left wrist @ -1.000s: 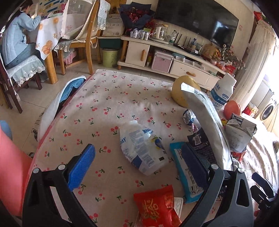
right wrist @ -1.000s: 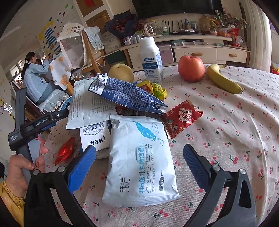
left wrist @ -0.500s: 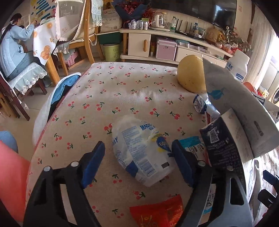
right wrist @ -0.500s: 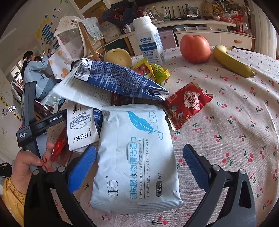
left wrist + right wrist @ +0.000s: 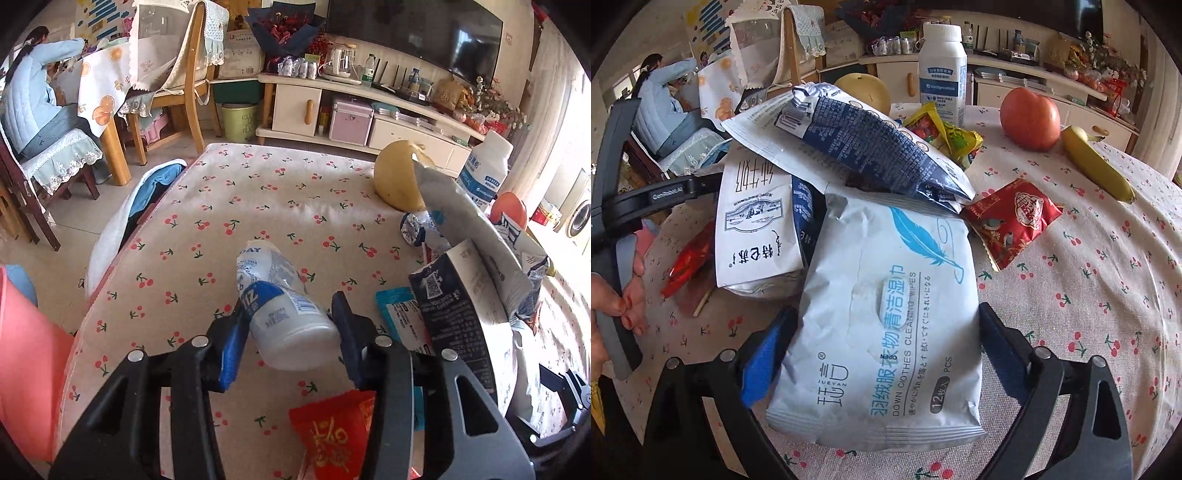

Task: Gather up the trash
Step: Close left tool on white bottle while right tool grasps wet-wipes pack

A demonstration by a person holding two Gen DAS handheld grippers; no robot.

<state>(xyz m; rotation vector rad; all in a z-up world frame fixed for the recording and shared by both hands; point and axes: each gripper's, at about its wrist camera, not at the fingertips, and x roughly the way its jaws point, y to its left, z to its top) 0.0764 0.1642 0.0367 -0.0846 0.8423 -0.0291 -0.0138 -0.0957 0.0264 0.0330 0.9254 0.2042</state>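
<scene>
Gripping the crumpled white bottle between the blue pads, my left gripper has the jaws pressed against both its sides, its base toward the camera and its far end resting on or just above the cherry-print tablecloth. My right gripper straddles the white wipes packet, jaws spread wide on either side of it; the left pad touches the packet's edge, the right stands just beside it, so nothing is pinched there yet.

The packet's far end is tucked under the dark blue bag, which leans on the white carton. A red wrapper lies just beside the packet's far right corner. Fruit sits well beyond: the apple and the banana, both not trash, I judge.

To do this well, I should squeeze the bottle only enough to hold it, since it looks soft and already crushed, and lift it straight up. With the right, I should close across the packet's near half, then draw it toward me so the bag slides off without toppling the carton.
</scene>
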